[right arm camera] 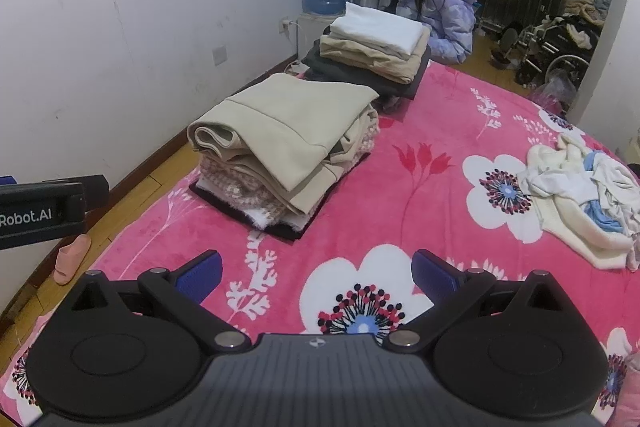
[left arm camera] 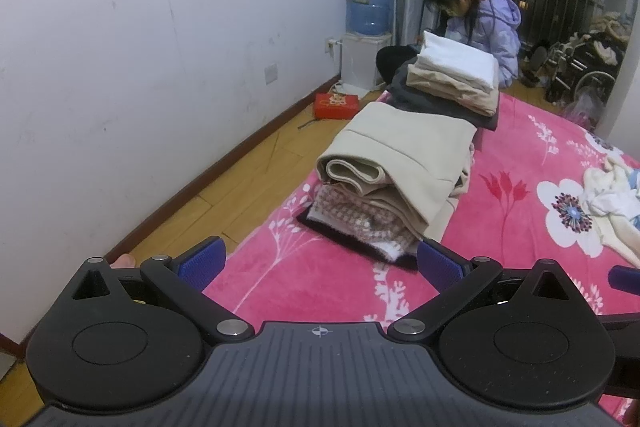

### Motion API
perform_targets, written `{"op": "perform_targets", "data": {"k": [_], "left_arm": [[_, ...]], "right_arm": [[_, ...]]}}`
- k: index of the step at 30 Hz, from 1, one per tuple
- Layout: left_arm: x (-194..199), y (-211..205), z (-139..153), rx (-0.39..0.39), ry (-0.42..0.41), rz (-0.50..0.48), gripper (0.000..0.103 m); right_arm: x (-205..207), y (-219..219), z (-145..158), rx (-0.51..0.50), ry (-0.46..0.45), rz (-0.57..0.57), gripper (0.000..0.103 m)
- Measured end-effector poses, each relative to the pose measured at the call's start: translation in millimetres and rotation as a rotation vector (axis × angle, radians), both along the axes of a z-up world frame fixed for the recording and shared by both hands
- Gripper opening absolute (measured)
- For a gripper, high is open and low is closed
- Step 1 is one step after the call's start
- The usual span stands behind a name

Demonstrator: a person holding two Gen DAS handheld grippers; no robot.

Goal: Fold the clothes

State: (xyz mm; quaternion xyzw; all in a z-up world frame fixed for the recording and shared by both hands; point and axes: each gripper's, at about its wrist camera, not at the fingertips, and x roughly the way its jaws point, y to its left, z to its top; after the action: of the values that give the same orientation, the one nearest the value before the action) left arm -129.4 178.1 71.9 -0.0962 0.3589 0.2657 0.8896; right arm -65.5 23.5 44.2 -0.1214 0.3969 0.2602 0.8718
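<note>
left gripper + right gripper: fingers spread, nothing held | crumpled cream-white-and-blue clothes heap is left unfolded on pink floral bed blanket, right side | best grabbed by one top edge, lifted clear, then laid flat

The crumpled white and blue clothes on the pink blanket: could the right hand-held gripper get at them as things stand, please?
Probably yes. The right hand-held gripper is open and empty, and only bare pink blanket lies between it and the crumpled clothes. The folded stack sits off to the other side.
</note>
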Motion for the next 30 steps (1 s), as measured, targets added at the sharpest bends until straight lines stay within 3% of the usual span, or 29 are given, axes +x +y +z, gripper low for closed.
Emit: {"op": "perform_targets", "data": {"k": [30], "left_arm": [[4.8,2.3,-1.0,-0.003,0.011,0.002,0.103]], "right_arm": [[3.0,2.2,-5.7,-0.012,0.009,0.003,0.103]]}}
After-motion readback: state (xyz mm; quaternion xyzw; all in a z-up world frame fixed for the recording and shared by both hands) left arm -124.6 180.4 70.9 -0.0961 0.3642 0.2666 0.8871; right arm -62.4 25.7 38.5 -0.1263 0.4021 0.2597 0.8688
